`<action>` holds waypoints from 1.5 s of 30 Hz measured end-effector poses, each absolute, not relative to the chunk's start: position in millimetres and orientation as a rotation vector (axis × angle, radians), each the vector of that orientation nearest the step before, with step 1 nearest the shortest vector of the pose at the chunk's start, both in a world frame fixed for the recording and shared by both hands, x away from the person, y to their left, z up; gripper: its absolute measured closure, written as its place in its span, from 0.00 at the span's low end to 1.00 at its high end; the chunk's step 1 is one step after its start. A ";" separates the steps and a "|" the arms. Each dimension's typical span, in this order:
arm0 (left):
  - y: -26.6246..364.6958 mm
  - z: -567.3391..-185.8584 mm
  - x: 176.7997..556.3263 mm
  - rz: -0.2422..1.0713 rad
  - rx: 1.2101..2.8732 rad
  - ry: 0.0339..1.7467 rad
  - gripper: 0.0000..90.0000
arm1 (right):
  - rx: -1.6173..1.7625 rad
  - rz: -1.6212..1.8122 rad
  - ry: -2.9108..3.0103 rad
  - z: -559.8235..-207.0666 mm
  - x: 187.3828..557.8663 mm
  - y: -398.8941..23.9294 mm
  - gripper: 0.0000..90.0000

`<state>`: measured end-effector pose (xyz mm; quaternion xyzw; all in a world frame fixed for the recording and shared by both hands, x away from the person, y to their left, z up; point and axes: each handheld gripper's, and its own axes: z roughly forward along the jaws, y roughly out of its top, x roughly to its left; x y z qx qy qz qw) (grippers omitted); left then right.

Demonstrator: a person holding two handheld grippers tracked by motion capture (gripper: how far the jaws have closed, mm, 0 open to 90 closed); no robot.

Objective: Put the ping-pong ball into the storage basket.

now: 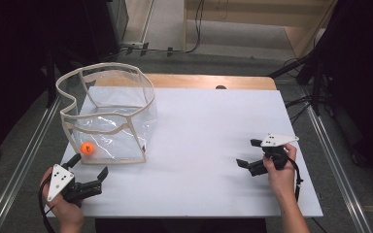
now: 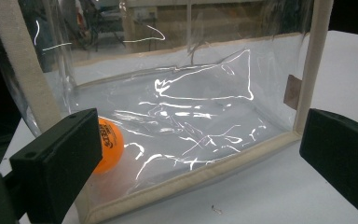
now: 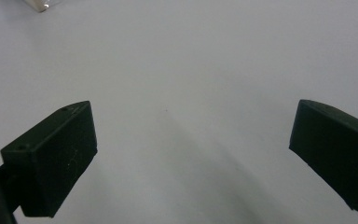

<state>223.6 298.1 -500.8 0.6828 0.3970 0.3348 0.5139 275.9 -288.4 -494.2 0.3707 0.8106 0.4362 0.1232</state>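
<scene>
Small orange ball (image 1: 87, 148) sits inside clear plastic bag with beige fabric trim (image 1: 108, 114), near corner, on white bench (image 1: 209, 145). Placement looks done. Left claw (image 1: 88, 171) jaws apart, empty, just outside bag. Right claw (image 1: 249, 153) jaws apart, empty, well apart from bag.

Orange ball (image 1: 87, 148) inside upright clear bag (image 1: 108, 114)

A clear bag (image 1: 108, 114) with an orange ball (image 1: 87, 148) inside stands on the white table (image 1: 213, 145)
</scene>
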 end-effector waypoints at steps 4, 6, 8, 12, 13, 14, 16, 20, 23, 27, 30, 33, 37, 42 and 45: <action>297.9 -500.8 223.6 0.806 1.642 0.955 0.00 | 1.091 1.297 2.340 -497.7 270.6 -295.1 0.00; 297.9 -500.8 223.7 0.806 1.643 0.954 0.00 | 1.104 1.304 2.326 -499.4 267.5 -297.9 0.00; 297.8 -500.8 223.7 0.807 1.644 0.954 0.00 | 1.108 1.313 2.316 -501.3 265.0 -301.0 0.00; 297.9 -500.8 223.7 0.807 1.644 0.954 0.00 | 1.116 1.340 2.296 -505.0 260.4 -306.2 0.00; 297.9 -500.8 223.7 0.807 1.644 0.954 0.00 | 1.118 1.339 2.288 -505.4 259.3 -307.2 0.00; 297.9 -500.8 223.7 0.807 1.645 0.954 0.00 | 1.120 1.341 2.284 -505.8 258.4 -308.4 0.00; 297.8 -500.8 223.7 0.808 1.646 0.954 0.00 | 1.127 1.352 2.270 -506.5 256.9 -310.6 0.00; 297.9 -500.8 223.7 0.807 1.644 0.954 0.00 | 1.143 1.368 2.240 -507.4 252.9 -315.8 0.00; 297.9 -500.7 223.7 0.807 1.645 0.954 0.00 | 1.161 1.375 2.217 -508.9 249.6 -320.4 0.00; 298.0 -500.8 223.7 0.806 1.643 0.955 0.00 | 1.178 1.387 2.187 -510.4 245.0 -327.3 0.00; 298.1 -500.7 223.8 0.806 1.644 0.955 0.00 | 1.189 1.393 2.161 -510.3 241.6 -332.8 0.00; 298.3 -500.7 223.8 0.805 1.643 0.956 0.00 | 1.197 1.404 2.137 -510.6 238.7 -337.1 0.00; 298.5 -500.7 223.9 0.802 1.643 0.957 0.00 | 1.206 1.416 2.103 -512.1 235.0 -342.2 0.00; 298.8 -500.6 224.0 0.800 1.641 0.957 0.00 | 1.231 1.437 2.057 -513.0 231.8 -347.8 0.00; 298.9 -500.5 224.1 0.799 1.639 0.959 0.00 | 1.236 1.437 2.045 -512.5 231.0 -349.1 0.00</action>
